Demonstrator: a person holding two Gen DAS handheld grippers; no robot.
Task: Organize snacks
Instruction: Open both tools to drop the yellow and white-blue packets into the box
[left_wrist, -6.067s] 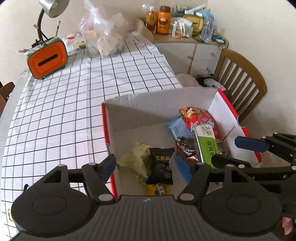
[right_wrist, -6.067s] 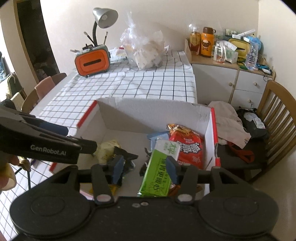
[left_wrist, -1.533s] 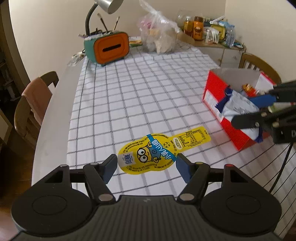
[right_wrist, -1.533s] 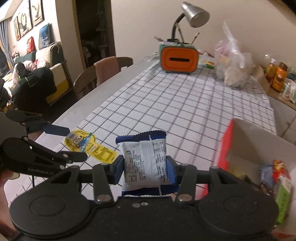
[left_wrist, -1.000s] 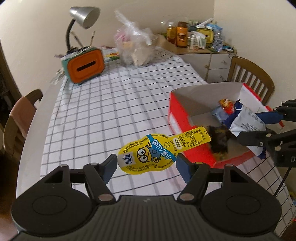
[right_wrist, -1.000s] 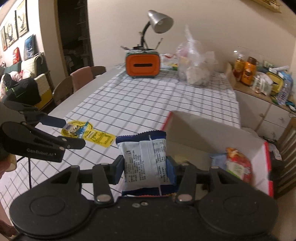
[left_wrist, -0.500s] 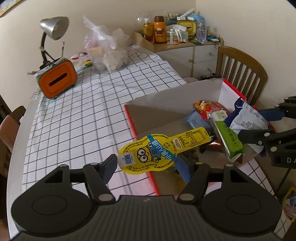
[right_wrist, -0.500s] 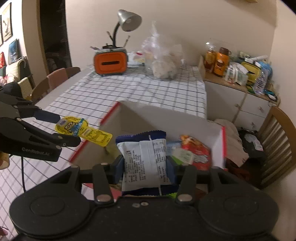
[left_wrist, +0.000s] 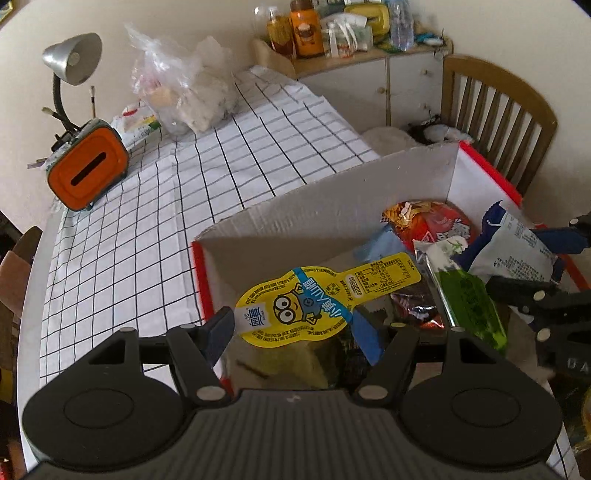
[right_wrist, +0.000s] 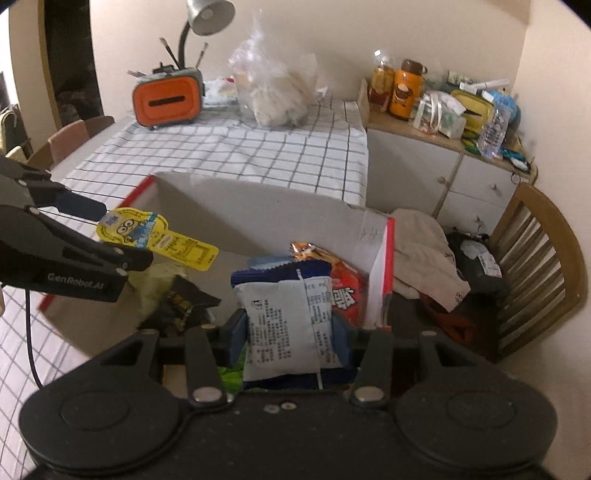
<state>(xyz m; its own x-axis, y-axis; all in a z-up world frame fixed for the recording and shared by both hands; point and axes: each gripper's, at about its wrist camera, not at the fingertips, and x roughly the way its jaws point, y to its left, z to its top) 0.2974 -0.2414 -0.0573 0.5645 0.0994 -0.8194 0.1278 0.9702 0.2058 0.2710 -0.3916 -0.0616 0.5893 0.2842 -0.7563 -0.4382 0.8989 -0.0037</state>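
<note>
- While both tongs hover over the red cardboard box (left_wrist: 484, 162) on the worktop, the left tongs (left_wrist: 295, 325) grip a yellow cartoon pouch (left_wrist: 314, 299) and the right tongs (right_wrist: 288, 336) clamp a white-and-blue packet (right_wrist: 284, 325).
- Drop-off step, I judge: next, lower and release each among the snacks inside.

one cardboard box (left_wrist: 332, 206), two grippers, each holding one snack: yellow minion packet (left_wrist: 314, 302), white-blue packet (right_wrist: 288, 325). in the box, at least four more: red bag (left_wrist: 428, 221), green pack (left_wrist: 469, 299), blue sachet (left_wrist: 380, 247), black packet (right_wrist: 181, 302). one lamp (left_wrist: 72, 59), two wooden chairs visible.
</note>
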